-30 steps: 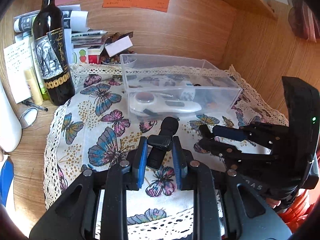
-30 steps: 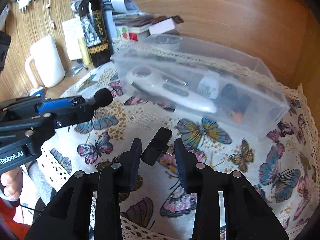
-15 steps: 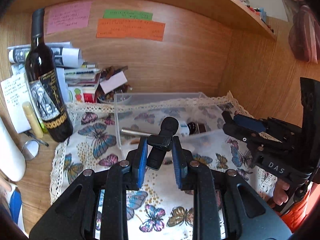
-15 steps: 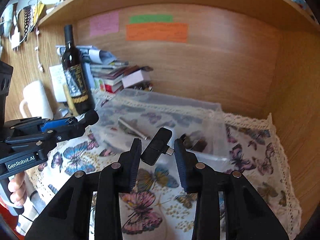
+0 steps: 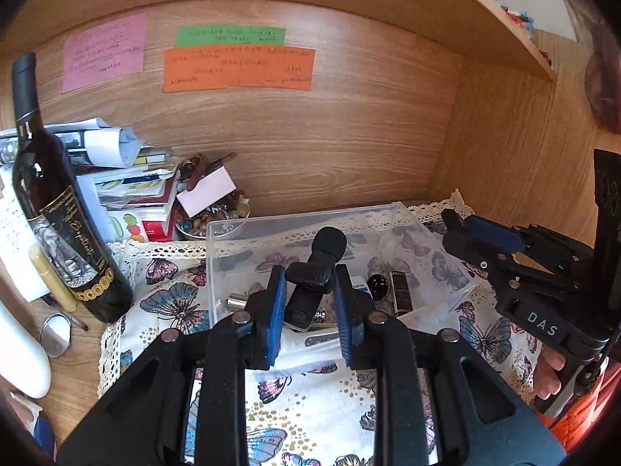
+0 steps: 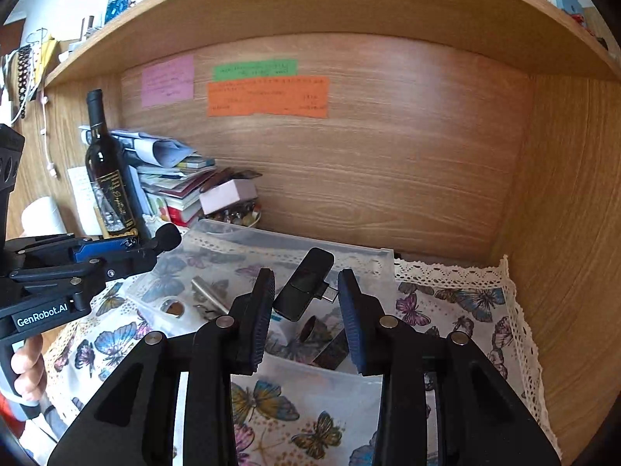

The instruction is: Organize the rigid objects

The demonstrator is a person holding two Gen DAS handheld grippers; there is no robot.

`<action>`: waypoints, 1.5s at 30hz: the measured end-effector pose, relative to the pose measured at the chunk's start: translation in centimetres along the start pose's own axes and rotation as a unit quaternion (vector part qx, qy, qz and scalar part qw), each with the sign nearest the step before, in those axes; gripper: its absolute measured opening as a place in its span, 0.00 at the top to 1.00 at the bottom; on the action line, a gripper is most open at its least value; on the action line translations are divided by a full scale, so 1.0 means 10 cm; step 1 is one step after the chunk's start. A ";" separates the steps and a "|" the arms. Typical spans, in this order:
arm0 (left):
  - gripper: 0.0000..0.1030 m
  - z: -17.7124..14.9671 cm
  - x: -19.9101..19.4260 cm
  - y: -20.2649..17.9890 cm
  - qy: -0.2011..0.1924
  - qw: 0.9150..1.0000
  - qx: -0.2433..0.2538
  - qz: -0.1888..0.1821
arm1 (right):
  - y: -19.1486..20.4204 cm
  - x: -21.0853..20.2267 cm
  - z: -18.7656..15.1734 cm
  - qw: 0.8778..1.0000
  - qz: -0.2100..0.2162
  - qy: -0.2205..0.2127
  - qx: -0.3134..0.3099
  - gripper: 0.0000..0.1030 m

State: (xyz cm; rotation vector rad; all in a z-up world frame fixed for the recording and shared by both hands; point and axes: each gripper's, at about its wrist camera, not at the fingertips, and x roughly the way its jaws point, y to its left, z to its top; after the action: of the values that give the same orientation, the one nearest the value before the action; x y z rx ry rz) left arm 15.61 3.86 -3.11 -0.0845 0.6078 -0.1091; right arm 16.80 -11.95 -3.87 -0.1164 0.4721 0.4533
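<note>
My left gripper is shut on a small black clip-on microphone with a foam head, held above a clear plastic box. My right gripper is shut on a black USB-C receiver dongle, held above the same clear box. Inside the box lie a metal tube, a round lid and several small dark items. The right gripper also shows at the right of the left wrist view, and the left gripper at the left of the right wrist view.
The box sits on a butterfly-print cloth on a wooden desk under a shelf. A dark wine bottle, a stack of books and papers, a bowl of beads and a white mug stand at the left.
Both grippers have risen and tilted up with their objects still held, so the box looks lower and farther and more of the back wall shows.
</note>
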 end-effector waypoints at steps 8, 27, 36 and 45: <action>0.77 -0.02 0.45 0.00 0.052 0.999 -0.007 -0.007 | -0.07 0.33 -0.09 0.999 0.002 0.040 0.001 0.70; 0.62 -0.11 0.62 -0.07 0.080 0.997 0.004 -0.009 | -0.12 0.63 -0.25 0.996 0.009 0.089 0.010 0.67; 0.41 -0.01 0.01 -0.14 -0.009 1.000 0.019 0.009 | -0.07 0.12 -0.08 1.000 -0.002 0.022 0.006 0.52; 0.05 -0.03 -0.81 -0.29 -0.125 0.991 0.040 0.038 | 0.03 -0.57 0.02 0.998 -0.009 -0.068 0.001 0.16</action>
State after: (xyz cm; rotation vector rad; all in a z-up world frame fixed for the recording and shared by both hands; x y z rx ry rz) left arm 8.59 1.98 1.54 0.0020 0.3543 -0.0480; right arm 12.25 -13.87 -1.04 -0.0870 0.3383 0.4398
